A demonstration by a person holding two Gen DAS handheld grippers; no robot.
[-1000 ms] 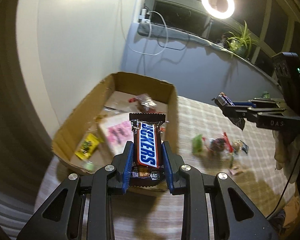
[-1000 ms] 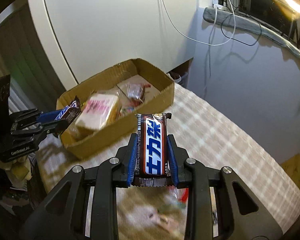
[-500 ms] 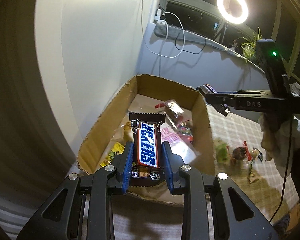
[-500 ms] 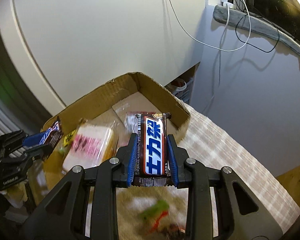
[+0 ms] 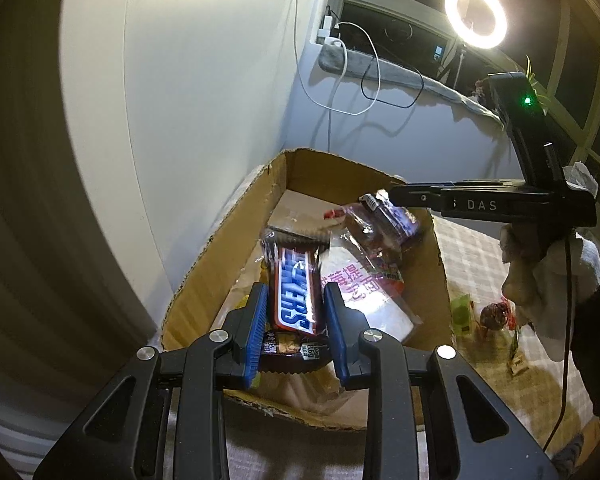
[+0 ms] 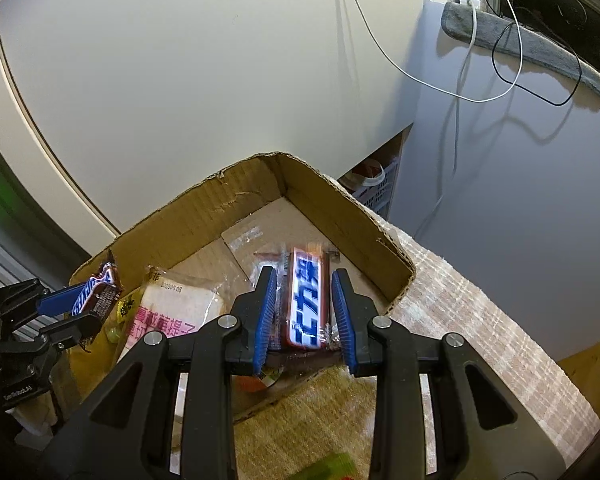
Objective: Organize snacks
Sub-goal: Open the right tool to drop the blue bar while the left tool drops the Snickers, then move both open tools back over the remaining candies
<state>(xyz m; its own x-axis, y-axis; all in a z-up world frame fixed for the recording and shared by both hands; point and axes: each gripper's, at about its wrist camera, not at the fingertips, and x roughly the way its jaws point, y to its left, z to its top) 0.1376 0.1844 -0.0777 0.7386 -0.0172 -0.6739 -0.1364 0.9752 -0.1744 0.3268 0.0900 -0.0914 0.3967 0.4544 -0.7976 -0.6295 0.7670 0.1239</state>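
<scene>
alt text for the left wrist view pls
The left gripper, jaws opening, has a Snickers bar between its blue pads above a cardboard box of snacks. The right gripper reaches in from the right with another bar.

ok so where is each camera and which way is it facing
Left wrist: on the left gripper, angled down into the cardboard box, towards the ring light; its own fingers frame a Snickers bar, jaws opening; the right gripper and a gloved hand show at right.
Right wrist: on the right gripper, angled down at the box's far corner and the white wall; its fingers flank a second bar; the left gripper shows at left.
Shared: the box, the bread packet, both grippers.
</scene>
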